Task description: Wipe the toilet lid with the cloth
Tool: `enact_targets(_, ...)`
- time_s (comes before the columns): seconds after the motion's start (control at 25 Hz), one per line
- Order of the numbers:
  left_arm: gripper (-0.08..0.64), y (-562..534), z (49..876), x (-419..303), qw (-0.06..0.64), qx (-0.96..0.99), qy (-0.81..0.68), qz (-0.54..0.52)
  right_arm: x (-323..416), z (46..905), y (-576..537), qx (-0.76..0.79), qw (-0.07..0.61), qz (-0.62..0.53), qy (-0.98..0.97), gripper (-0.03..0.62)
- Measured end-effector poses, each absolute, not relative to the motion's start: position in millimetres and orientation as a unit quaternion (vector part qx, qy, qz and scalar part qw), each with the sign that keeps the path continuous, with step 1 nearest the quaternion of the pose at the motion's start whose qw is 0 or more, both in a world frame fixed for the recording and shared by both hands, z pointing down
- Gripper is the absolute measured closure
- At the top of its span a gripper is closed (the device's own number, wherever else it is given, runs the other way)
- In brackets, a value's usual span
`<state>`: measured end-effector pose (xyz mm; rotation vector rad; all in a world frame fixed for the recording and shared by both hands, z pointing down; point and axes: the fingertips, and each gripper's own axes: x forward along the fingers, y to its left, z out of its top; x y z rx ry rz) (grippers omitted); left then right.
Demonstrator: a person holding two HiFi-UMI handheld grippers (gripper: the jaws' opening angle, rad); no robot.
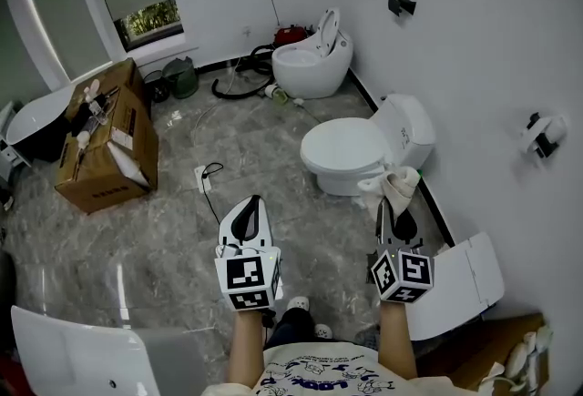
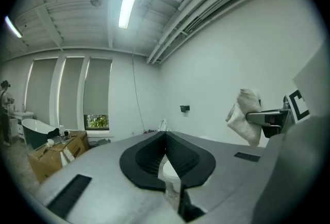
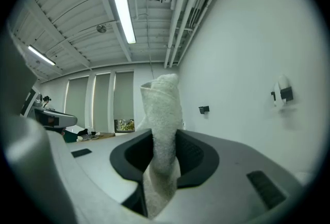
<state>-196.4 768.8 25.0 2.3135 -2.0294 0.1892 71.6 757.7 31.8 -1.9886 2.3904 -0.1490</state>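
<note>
Cloth ready near the toilet.
My right gripper (image 1: 393,208) pinches the cloth (image 1: 397,184) just beside the closed toilet lid (image 1: 342,147); my left gripper (image 1: 247,218) seems pressed together, empty. I'd lower flat and wipe broadly.

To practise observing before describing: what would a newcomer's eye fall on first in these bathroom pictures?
The white terry cloth, clamped upright in the right gripper, draws the eye first. Just beyond it stands a white toilet with closed lid against the right wall; the left gripper is shut and empty.
</note>
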Motion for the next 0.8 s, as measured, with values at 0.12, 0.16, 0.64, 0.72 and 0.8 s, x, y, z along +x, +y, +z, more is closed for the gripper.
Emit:
enact_targets(0.12, 0.557, 750, 27, -202, 0.03, 0.751, -0.656, 0.06, 71, 33, 740, -0.644, 0.016, -0.048, 0.763, 0.494)
enact_targets(0.16, 0.557, 743, 28, -204, 0.03, 0.752, -0.656, 0.059, 71, 33, 733, -0.646, 0.016, -0.048, 0.761, 0.494)
enact_targets(0.64, 0.557, 658, 49, -222, 0.041, 0.772, -0.631, 0.061, 52, 54, 663, -0.662, 0.003, -0.053, 0.748, 0.494)
enact_targets(0.72, 0.557, 647, 52, -225, 0.044, 0.774, -0.629, 0.06, 50, 59, 655, -0.665, -0.001, -0.056, 0.745, 0.494)
enact_targets(0.8, 0.557, 635, 53, -228, 0.047, 0.772, -0.631, 0.062, 50, 63, 645, -0.668, -0.005, -0.059, 0.741, 0.494)
